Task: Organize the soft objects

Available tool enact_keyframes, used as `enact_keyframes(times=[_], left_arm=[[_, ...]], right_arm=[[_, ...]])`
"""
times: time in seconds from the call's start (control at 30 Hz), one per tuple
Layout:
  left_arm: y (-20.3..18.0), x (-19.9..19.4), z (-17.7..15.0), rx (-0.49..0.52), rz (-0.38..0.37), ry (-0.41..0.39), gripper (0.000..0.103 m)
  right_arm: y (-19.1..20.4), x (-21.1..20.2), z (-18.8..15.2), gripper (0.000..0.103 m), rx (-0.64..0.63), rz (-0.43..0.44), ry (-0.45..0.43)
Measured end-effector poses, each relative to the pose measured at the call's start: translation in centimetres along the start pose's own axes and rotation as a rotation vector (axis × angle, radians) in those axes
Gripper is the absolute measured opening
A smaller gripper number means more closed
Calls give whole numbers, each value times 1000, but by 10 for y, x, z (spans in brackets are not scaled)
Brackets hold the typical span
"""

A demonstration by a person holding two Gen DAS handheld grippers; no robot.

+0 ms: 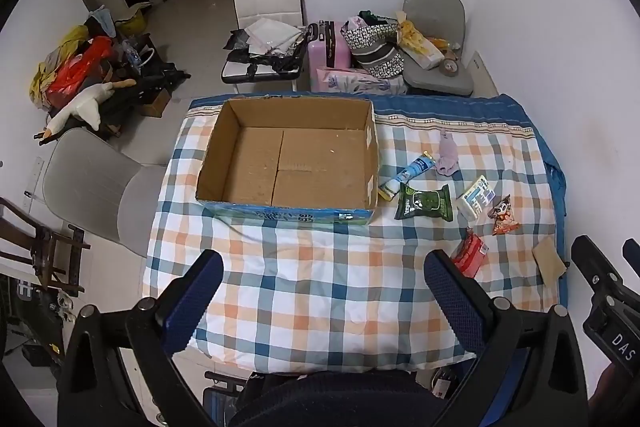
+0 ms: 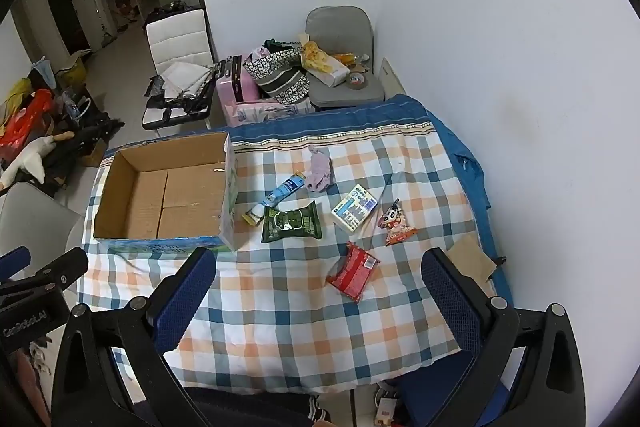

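Observation:
An empty cardboard box (image 1: 288, 155) (image 2: 164, 187) sits at the far left of the checked cloth. To its right lie a purple sock (image 1: 447, 154) (image 2: 318, 169), a blue tube (image 1: 408, 175) (image 2: 276, 197), a green packet (image 1: 426, 203) (image 2: 292, 223), a white tissue pack (image 1: 476, 197) (image 2: 354, 207), a cartoon snack packet (image 1: 503, 215) (image 2: 396, 227) and a red packet (image 1: 470, 253) (image 2: 354, 271). My left gripper (image 1: 324, 285) is open and empty above the near cloth. My right gripper (image 2: 320, 285) is open and empty, just short of the red packet.
A brown card piece (image 2: 472, 259) lies at the cloth's right edge by the white wall. Behind the table stand a grey chair (image 2: 344, 67), a pink suitcase (image 2: 236, 87) and bags. A grey chair (image 1: 96, 187) stands left of the table.

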State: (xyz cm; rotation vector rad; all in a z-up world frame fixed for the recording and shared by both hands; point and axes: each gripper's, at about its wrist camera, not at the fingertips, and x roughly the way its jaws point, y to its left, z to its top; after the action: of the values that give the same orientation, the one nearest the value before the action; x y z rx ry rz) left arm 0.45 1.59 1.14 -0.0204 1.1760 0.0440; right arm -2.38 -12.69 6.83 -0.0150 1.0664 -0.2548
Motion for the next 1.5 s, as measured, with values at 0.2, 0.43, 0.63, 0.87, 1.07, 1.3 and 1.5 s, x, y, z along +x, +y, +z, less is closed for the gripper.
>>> enact_keyframes(times=[0.2, 0.43, 0.63, 0.87, 1.07, 1.3, 1.5], left_arm=[[1, -2, -1, -4, -1, -1, 103], [-4, -1, -3, -6, 7, -6, 103], [-5, -1, -4, -6, 8, -7, 103], [-6, -1, -4, -8, 12, -8, 103], [-5, -1, -4, -5, 11, -7, 103], [-6, -1, -5, -6, 10, -8, 103], [-5, -1, -4, -7, 10, -8, 103]], right_arm=[[-2, -1, 2, 103, -1, -1, -3], [-2, -3, 5, 103, -6, -3, -6], [-1, -3, 4, 103, -11, -8, -10], [0, -3, 4, 103, -9, -9, -10], [0, -3, 4, 103, -10, -9, -11], [0, -4, 5, 103, -8, -10, -11], [1, -4, 6, 103, -10, -10, -14]])
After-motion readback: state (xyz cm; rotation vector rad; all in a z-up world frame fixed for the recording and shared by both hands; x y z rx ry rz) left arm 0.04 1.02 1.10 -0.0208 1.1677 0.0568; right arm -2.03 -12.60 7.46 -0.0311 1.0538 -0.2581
